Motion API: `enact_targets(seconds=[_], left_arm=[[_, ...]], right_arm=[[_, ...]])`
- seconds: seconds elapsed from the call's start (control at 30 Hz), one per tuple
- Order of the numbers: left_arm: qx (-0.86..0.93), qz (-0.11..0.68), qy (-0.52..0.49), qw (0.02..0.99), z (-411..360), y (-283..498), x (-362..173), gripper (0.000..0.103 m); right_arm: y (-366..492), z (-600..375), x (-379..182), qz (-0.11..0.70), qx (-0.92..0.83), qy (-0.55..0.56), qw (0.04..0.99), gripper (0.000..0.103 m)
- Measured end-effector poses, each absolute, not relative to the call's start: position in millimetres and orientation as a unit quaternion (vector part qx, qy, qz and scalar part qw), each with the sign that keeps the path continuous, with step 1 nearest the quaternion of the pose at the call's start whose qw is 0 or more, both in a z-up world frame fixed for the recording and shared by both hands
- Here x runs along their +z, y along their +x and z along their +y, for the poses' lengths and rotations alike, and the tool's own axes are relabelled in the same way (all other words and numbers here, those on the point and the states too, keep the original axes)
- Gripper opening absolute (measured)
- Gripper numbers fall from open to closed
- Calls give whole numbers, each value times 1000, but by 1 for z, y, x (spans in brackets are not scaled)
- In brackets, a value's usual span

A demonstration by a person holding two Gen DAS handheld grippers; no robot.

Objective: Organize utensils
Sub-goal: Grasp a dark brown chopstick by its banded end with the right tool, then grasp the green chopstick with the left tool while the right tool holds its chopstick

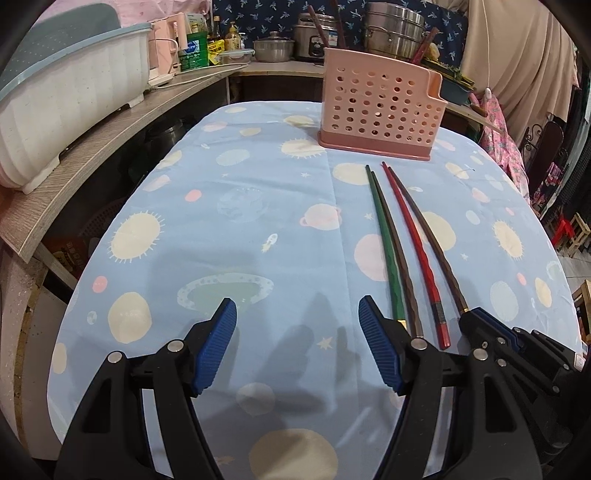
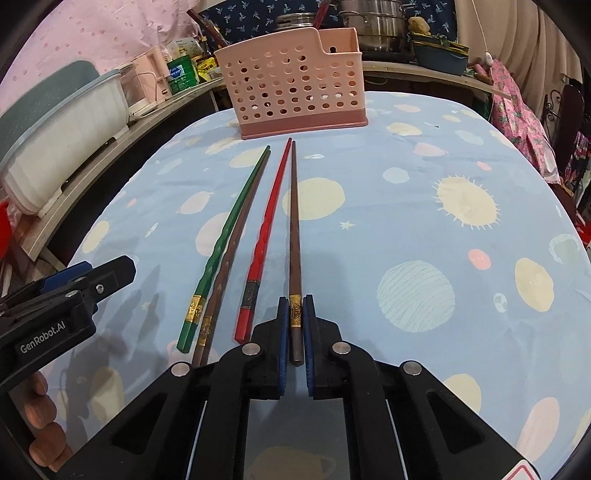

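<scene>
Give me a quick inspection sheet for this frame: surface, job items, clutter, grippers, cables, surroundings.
Surface: tablecloth with planet print, lying flat.
Job's things: pink utensil holder upright at the far end; green chopstick, brown chopstick, red chopstick and rightmost brown chopstick lying side by side.
Clutter: nothing seen on the cloth.
Grippers: left gripper open, empty; right gripper shut on the rightmost brown chopstick's thick end.
Cables: white cord on the side shelf.
Surroundings: dish rack, pots, bottles.
</scene>
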State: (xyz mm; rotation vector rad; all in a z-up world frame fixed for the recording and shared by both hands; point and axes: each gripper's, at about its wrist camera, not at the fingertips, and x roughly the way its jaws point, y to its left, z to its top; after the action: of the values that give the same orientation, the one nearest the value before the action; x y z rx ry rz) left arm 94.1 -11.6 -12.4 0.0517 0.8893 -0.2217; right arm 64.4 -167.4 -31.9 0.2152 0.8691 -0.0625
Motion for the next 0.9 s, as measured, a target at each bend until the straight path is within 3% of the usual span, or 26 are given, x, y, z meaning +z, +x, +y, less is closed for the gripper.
enact_targets(seconds=[0.13,0.9], left_arm=[[-119,431,25,894,-17,89,-14,71],[-137,458,43,877,-47,85,-40,68]], right_arm=[[54,-184,-32,412,-53,131,900,7],[38,-193,-34,408,-60,121,903,7]])
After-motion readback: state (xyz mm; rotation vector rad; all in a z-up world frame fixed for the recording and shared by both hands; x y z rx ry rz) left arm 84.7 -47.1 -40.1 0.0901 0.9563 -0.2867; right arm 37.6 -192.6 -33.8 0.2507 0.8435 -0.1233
